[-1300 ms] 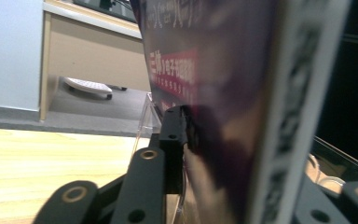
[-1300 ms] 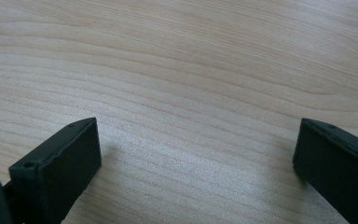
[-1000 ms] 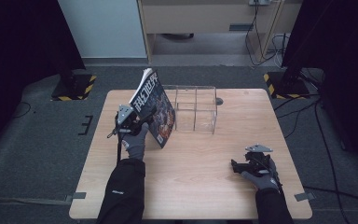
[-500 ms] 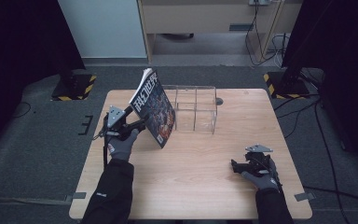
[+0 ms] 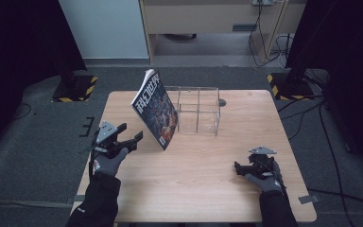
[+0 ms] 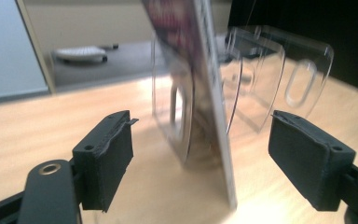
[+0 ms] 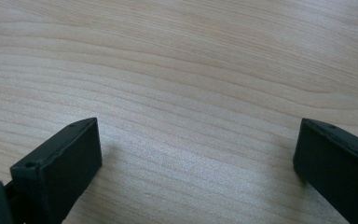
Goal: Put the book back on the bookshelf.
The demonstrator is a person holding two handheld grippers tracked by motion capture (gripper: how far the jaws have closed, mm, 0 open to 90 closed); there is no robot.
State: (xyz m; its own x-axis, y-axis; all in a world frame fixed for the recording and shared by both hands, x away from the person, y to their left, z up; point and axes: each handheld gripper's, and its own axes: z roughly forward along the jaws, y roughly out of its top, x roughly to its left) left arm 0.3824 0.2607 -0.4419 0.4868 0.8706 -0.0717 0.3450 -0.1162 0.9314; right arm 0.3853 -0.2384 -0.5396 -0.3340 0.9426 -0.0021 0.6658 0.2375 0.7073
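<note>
In the high view, the magazine is seen leaning against the clear rack, just right of the empty left gripper, whose jaws have just been opening; the right gripper rests well apart. In the left gripper view, the magazine's edge is seen straight ahead, beyond the spread jaws. In the right gripper view, bare table lies between jaws spread wide.

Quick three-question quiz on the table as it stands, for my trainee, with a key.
1. True or false: the left gripper is clamped on the magazine.
2. What does the magazine lean against?
3. The right gripper is: A) holding the magazine, B) open over bare table, C) inside the organizer.

Key:
1. False; its fingers stand apart, having just been opening, clear of the magazine.
2. The clear acrylic organizer.
3. B.
</note>
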